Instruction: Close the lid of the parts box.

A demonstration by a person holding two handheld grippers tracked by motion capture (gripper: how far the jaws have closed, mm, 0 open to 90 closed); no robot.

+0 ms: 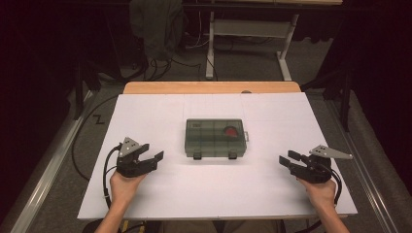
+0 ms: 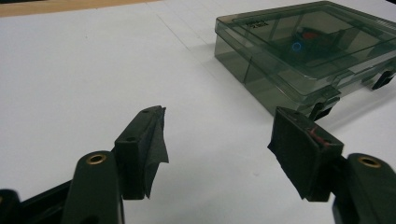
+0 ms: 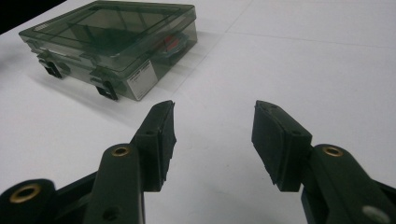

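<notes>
Overhead view; both claw views low, sharing box (image 1: pixel 215 138).

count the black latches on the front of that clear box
2: both on the front edge of the closed box, one latch toward its left, the other toward its right. Both grippers rest apart from it, open.

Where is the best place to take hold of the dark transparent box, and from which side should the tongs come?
Probably the short ends of the box, one set of tongs from each side: the left tongs and right tongs already flank it, jaws open. It lies flat and closed, with its latches on the near edge, best left free.
</notes>
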